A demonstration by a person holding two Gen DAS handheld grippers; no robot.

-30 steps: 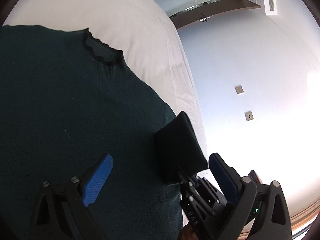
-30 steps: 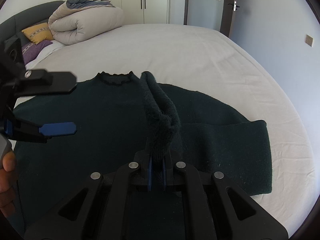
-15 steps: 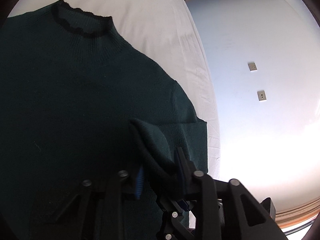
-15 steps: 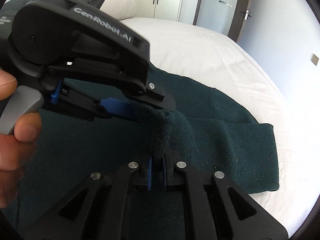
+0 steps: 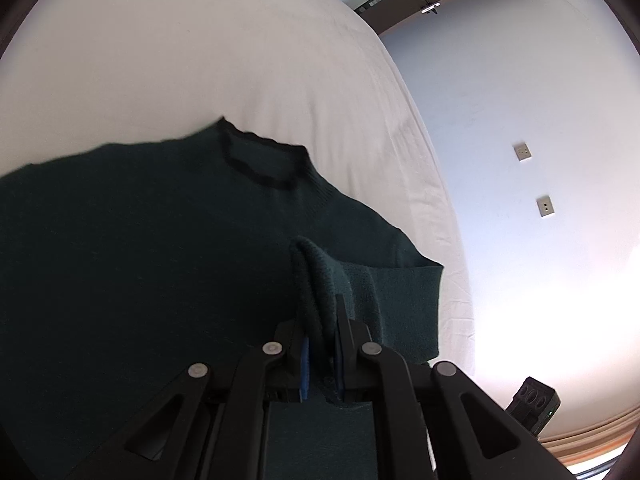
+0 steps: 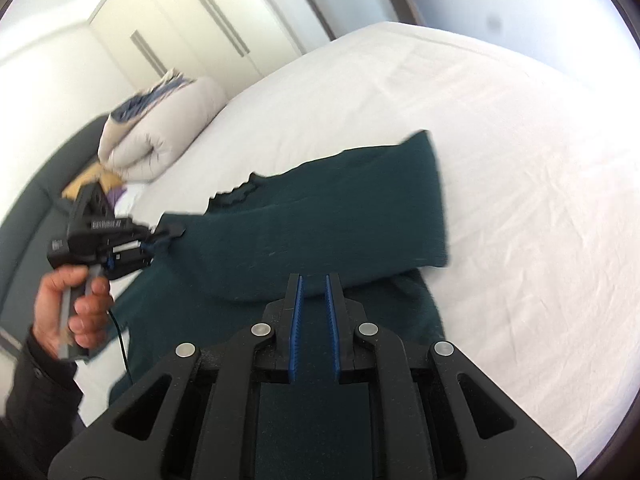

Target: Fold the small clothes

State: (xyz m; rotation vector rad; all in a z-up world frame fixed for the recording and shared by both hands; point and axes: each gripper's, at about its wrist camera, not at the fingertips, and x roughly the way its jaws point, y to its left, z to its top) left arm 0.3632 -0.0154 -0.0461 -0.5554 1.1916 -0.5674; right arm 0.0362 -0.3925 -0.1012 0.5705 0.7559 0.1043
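A dark green knit sweater (image 5: 140, 260) with a black-trimmed collar (image 5: 264, 164) lies on the white bed (image 5: 200, 60). My left gripper (image 5: 320, 344) is shut on the cuff end of the sweater's sleeve (image 5: 320, 280), which stands up between the blue pads. In the right wrist view the sleeve (image 6: 360, 216) stretches flat across the sweater's body to the left gripper (image 6: 152, 244), held in a hand. My right gripper (image 6: 314, 300) hovers above the sweater's lower part, jaws slightly apart with nothing between them.
A rolled beige duvet (image 6: 156, 136) and coloured pillows (image 6: 104, 180) lie at the head of the bed by a dark headboard (image 6: 24, 216). White wardrobes (image 6: 192, 24) stand behind. A wall with sockets (image 5: 544, 206) runs along the bed's side.
The right gripper let go of the sleeve and drew back. The left gripper closed on the sleeve and pulled it across the sweater's body.
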